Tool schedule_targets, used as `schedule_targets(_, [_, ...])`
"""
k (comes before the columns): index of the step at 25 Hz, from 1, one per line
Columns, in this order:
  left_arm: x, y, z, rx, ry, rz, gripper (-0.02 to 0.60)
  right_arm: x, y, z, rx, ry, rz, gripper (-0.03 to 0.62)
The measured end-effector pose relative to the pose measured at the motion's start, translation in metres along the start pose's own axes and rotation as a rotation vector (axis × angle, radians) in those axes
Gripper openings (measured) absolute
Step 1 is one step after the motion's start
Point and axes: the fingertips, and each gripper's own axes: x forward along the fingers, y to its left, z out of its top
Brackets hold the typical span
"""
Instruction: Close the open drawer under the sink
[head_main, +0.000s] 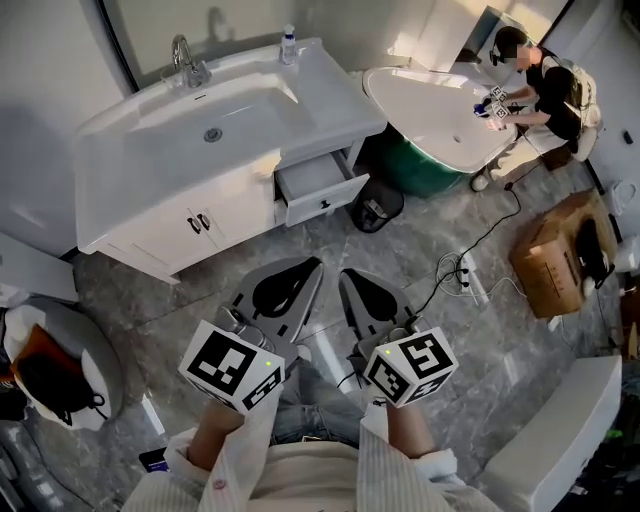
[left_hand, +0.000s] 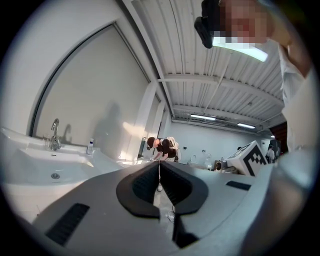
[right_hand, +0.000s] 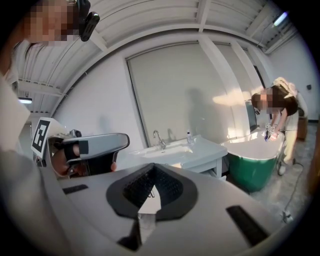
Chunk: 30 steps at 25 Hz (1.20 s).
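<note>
The drawer (head_main: 318, 187) lies well beyond left hand-held gripper (head_main: 314, 264) and right hand-held gripper (head_main: 345, 273).

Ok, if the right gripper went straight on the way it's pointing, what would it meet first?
The right gripper would probably meet the white sink vanity first, near its open drawer; nothing shows in between, but depth is unclear.

A grey marbled tile floor (head_main: 200, 290) is seen throughout. A white vanity cabinet (head_main: 150, 225) is set against a pale plain wall (right_hand: 170, 90), and a white oval bathtub with a green outer side (head_main: 430, 110) is placed just beside it. A brown cardboard box (head_main: 545, 255) is set on the floor, well apart. A white ribbed ceiling (left_hand: 200, 55) is lit by long strip lights (left_hand: 202, 117).
</note>
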Motion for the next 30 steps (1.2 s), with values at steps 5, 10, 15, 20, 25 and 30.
schedule_targets(5, [0.021, 0.022, -0.004, -0.008, 0.018, 0.0, 0.017, 0.024, -0.019, -0.006, 0.022, 0.026, -0.003, 0.009])
schedule_targets(10, [0.053, 0.046, 0.001, 0.007, 0.019, -0.013, 0.017, 0.054, -0.044, 0.002, 0.025, 0.03, -0.015, 0.009])
schedule_targets(15, [0.092, 0.083, 0.011, 0.014, 0.03, -0.019, 0.017, 0.097, -0.073, 0.022, 0.031, 0.033, -0.021, 0.009])
schedule_targets(20, [0.122, 0.122, 0.025, 0.022, 0.029, -0.018, 0.017, 0.14, -0.095, 0.041, 0.037, 0.028, -0.03, 0.009])
schedule_targets(25, [0.143, 0.152, 0.033, 0.028, 0.04, -0.024, 0.017, 0.173, -0.11, 0.056, 0.037, 0.028, -0.041, 0.009])
schedule_targets(30, [0.158, 0.167, 0.033, 0.032, 0.057, -0.034, 0.017, 0.192, -0.119, 0.059, 0.047, 0.04, -0.045, 0.009])
